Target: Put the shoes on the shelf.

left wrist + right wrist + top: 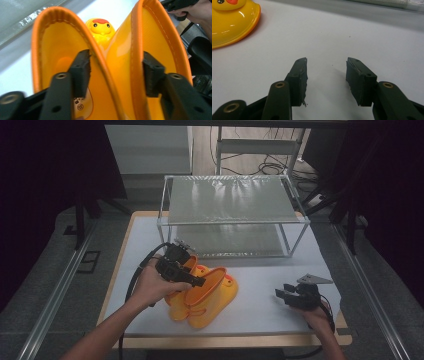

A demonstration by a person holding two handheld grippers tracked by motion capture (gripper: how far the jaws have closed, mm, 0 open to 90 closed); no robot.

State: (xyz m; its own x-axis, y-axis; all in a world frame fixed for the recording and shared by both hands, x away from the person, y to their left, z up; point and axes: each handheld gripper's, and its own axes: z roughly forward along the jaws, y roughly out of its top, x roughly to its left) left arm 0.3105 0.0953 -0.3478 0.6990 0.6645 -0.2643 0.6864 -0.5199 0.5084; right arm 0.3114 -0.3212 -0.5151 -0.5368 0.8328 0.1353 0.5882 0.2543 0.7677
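Two yellow duck-faced rubber boots stand side by side on the white table (280, 265): the left boot (176, 311) and the right boot (222, 292). My left gripper (199, 281) reaches into their orange-rimmed tops. In the left gripper view the left gripper (116, 66) has one jaw inside the left boot (50, 57) and the other inside the right boot (170, 50). The two neighbouring boot walls lie between the pads, still apart, not squeezed. A duck face (101, 28) shows beyond. My right gripper (281, 293) rests open low on the table to the right, and the right gripper (327, 75) holds nothing.
A metal-framed rack (232, 200) with two mesh shelves stands at the back of the table. A boot toe (232, 22) lies left of the right gripper. Bare table surface stretches between the boots and the right hand.
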